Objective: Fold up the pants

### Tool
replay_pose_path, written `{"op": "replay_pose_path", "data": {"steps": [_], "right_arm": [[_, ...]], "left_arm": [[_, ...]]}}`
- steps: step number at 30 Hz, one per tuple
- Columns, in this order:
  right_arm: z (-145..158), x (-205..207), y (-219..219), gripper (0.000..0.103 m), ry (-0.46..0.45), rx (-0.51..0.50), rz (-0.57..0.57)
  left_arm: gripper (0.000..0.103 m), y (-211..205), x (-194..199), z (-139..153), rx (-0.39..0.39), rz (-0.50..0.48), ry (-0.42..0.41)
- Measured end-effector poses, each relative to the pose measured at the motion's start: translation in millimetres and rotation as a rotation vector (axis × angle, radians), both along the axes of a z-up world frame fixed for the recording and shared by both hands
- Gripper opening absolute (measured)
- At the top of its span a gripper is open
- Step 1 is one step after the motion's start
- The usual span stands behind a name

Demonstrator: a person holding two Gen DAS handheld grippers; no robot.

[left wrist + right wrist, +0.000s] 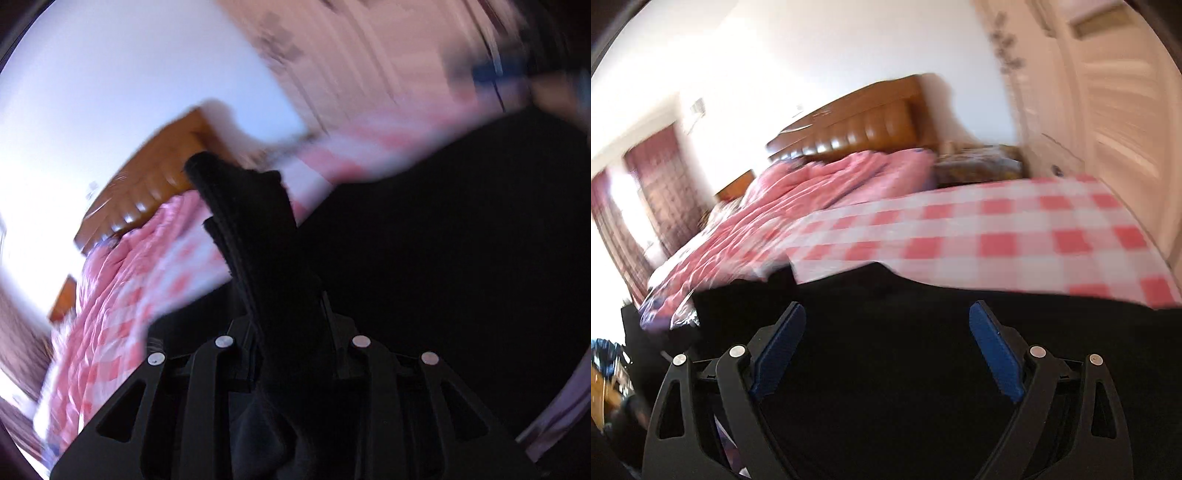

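Note:
The black pants (443, 240) fill the lower right of the blurred left wrist view, spread over a red-and-white checked cloth (177, 273). My left gripper (288, 317) is shut on a thick fold of the pants (243, 206), which stands up out of the jaws and hides the fingertips. In the right wrist view the pants (886, 387) lie dark across the near part of the checked cloth (979, 236). My right gripper (886, 325) hangs just over them, open wide, its blue pads (783, 343) bare with nothing between them.
Behind the cloth lies a bed with a rumpled pink quilt (812, 192) and a brown padded headboard (857, 125). White panelled doors (1108, 110) stand at the right, dark red curtains (661, 184) at the left. Clutter sits low at the left edge (609, 369).

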State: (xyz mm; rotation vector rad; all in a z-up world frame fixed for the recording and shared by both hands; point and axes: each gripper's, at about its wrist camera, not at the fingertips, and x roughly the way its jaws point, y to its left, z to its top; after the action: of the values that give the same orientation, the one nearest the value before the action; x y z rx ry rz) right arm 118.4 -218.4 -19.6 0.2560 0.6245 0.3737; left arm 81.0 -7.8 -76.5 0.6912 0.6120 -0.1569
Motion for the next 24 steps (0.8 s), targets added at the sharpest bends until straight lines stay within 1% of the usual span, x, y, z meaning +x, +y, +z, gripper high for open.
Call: {"op": "replay_pose_path", "data": {"steps": [1, 2, 3, 4, 5, 6, 7, 8, 9, 11, 12, 13, 14, 15, 16, 17, 18, 19, 20, 22, 24], "right_arm": [[-3.6, -3.5, -5.0, 0.088, 0.009, -0.004, -0.009], [-6.4, -5.2, -7.5, 0.088, 0.015, -0.004, -0.009], [-10.3, -7.0, -8.7, 0.088, 0.024, -0.003, -0.006], [-13.4, -8.3, -9.9, 0.088, 0.029, -0.001, -0.001], [-15.7, -10.0, -6.6, 0.088, 0.032, 0.002, 0.005], [-18.9, -6.1, -8.4, 0.088, 0.036, 0.011, 0.015], [-22.7, -2.3, -10.5, 0.088, 0.038, 0.02, 0.025], [-23.7, -0.5, -3.1, 0.088, 0.04, 0.032, 0.046], [-24.8, -0.6, -0.6, 0.088, 0.04, 0.039, 0.065], [-23.2, -6.1, 18.1, 0.088, 0.035, 0.053, 0.127], [-21.7, -10.1, 33.4, 0.088, 0.027, 0.058, 0.183], [-19.9, -13.9, 47.5, 0.081, 0.014, 0.072, 0.243], [-18.4, -16.4, 57.4, 0.071, 0.013, 0.089, 0.286], [-20.1, -18.0, 72.6, 0.068, 0.032, 0.116, 0.357], [-22.7, -19.1, 84.3, 0.063, 0.053, 0.126, 0.401], [-27.2, -20.6, 98.7, 0.056, 0.078, 0.123, 0.441], [-31.1, -20.6, 106.7, 0.053, 0.098, 0.119, 0.457], [-35.6, -20.1, 113.1, 0.05, 0.122, 0.115, 0.462], [-42.7, -16.5, 119.0, 0.048, 0.154, 0.105, 0.449], [-51.7, -10.0, 123.5, 0.045, 0.194, 0.104, 0.432], [-62.5, -0.8, 126.5, 0.045, 0.237, 0.108, 0.405]], "left_arm": [[0.036, -7.2, -3.5, -12.0, 0.054, -0.016, -0.017], [0.037, -15.2, -10.8, -19.1, 0.107, -0.027, -0.078], [0.044, -17.5, -13.4, -18.7, 0.117, -0.019, -0.1], [0.051, -16.2, -16.9, -13.1, 0.102, -0.029, -0.097], [0.073, -13.9, -22.3, -6.7, 0.075, -0.056, -0.096], [0.092, -11.2, -34.6, 3.4, 0.02, -0.135, -0.079], [0.093, -8.1, -44.9, 8.9, -0.014, -0.199, -0.066], [0.093, -4.8, -57.3, 14.0, -0.044, -0.258, -0.049], [0.093, 0.0, -70.7, 19.0, -0.071, -0.298, -0.029], [0.093, 13.6, -84.6, 23.4, -0.095, -0.304, -0.023], [0.093, 24.4, -89.2, 26.4, -0.114, -0.284, -0.026], [0.093, 38.6, -92.2, 31.2, -0.147, -0.238, -0.033], [0.093, 58.7, -93.8, 36.4, -0.192, -0.179, -0.042], [0.093, 80.5, -94.4, 40.9, -0.24, -0.116, -0.047], [0.093, 104.8, -93.7, 43.8, -0.288, -0.036, -0.055], [0.093, 128.0, -93.7, 44.6, -0.32, 0.039, -0.067], [0.093, 145.3, -94.3, 44.2, -0.337, 0.084, -0.071], [0.093, 154.1, -91.5, 45.7, -0.346, 0.135, -0.07], [0.093, 166.3, -89.9, 43.2, -0.343, 0.181, -0.068], [0.093, 181.0, -84.9, 38.9, -0.335, 0.225, -0.062], [0.093, 189.0, -83.2, 31.6, -0.336, 0.238, -0.041]]}}
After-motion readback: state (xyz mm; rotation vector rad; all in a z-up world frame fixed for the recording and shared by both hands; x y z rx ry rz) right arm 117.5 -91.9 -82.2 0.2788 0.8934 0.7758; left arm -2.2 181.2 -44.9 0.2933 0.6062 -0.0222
